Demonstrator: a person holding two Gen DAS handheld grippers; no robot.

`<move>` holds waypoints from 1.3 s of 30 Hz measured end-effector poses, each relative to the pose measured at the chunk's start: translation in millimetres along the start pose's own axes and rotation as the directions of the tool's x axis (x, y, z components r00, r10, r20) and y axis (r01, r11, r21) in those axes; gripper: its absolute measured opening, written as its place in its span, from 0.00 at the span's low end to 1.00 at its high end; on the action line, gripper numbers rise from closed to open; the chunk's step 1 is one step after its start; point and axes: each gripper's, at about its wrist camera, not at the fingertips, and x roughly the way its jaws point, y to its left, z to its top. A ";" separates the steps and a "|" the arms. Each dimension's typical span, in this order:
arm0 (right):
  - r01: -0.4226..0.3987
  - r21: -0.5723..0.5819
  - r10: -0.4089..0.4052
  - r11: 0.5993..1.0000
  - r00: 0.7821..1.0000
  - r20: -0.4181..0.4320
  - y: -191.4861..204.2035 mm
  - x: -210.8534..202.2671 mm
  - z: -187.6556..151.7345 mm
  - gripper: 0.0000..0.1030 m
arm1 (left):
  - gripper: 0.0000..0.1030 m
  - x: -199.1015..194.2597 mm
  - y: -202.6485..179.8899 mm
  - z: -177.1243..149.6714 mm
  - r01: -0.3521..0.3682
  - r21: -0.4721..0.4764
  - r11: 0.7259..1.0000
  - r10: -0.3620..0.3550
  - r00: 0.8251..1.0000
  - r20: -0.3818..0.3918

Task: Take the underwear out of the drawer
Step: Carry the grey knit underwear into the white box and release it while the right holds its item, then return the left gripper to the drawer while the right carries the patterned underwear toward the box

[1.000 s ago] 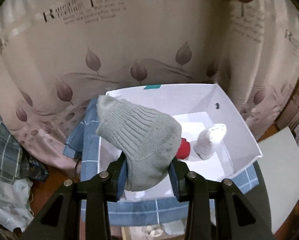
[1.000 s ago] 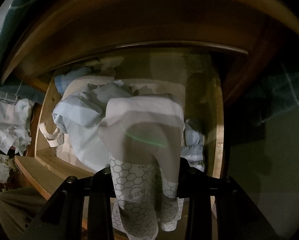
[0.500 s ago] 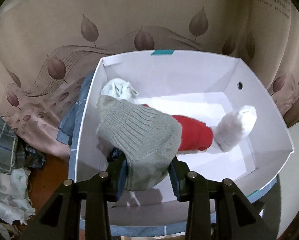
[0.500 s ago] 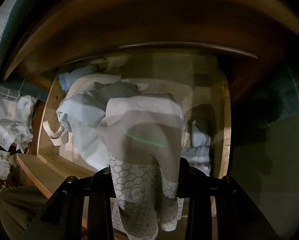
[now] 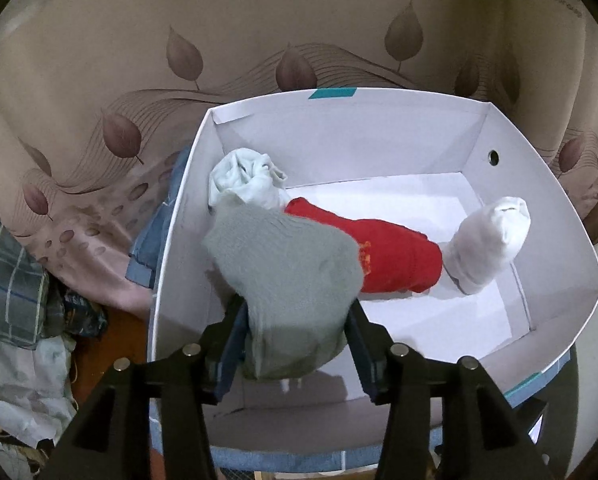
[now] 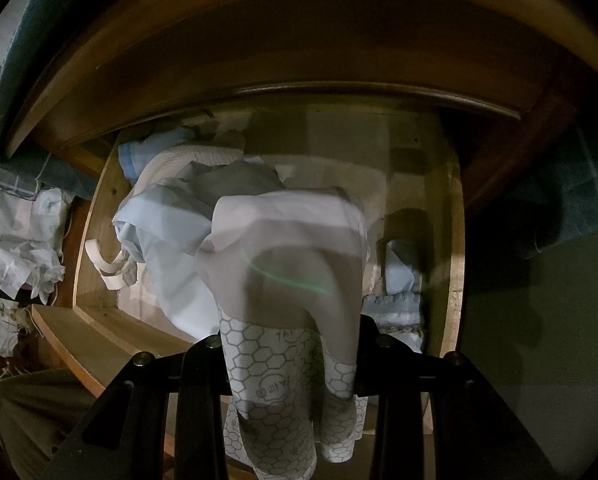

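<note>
Left gripper [image 5: 295, 320] hangs over the open white cardboard box [image 5: 339, 136], tilted down into its near left corner. Jaws are opening; a grey ribbed knit sock [image 5: 283, 268] sits between them, bulging forward over the box floor, the left pad looking slightly clear of the cloth.

In the box: a crumpled pale-blue garment [image 5: 243, 180] against the left wall, a folded red cloth [image 5: 383, 256] touching it and running rightward, and a rolled white sock [image 5: 487, 244] at the red cloth's far end.

Right gripper [image 6: 291, 344] is clenched on a grey and white piece of underwear with a honeycomb-print band [image 6: 287, 272]. It is held above the open wooden drawer [image 6: 453, 240], hanging down past the fingers. The drawer holds rumpled light-blue and white clothing [image 6: 167, 240], mostly at its left side.
</note>
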 end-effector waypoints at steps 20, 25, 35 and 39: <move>0.011 -0.007 -0.011 1.000 1.000 -0.008 0.2 2.3 0.9 0.32 | 0.57 -42.7 8.3 -10.1 0.037 -0.031 0.999 -0.033 0.993 0.113; 0.017 -0.009 -0.018 1.000 1.000 -0.011 0.5 3.9 0.8 0.32 | 0.58 -51.8 14.1 -17.6 0.079 -0.047 0.996 -0.072 0.989 0.130; 0.026 -0.020 -0.026 0.999 1.000 -0.014 1.9 5.6 0.4 0.32 | 0.58 -69.3 29.0 -38.5 0.119 -0.094 0.988 -0.101 0.977 0.185; 0.034 -0.028 -0.034 0.999 0.999 -0.014 3.4 6.1 0.2 0.32 | 0.60 -75.4 34.1 -56.6 0.070 -0.092 0.993 -0.050 0.976 0.212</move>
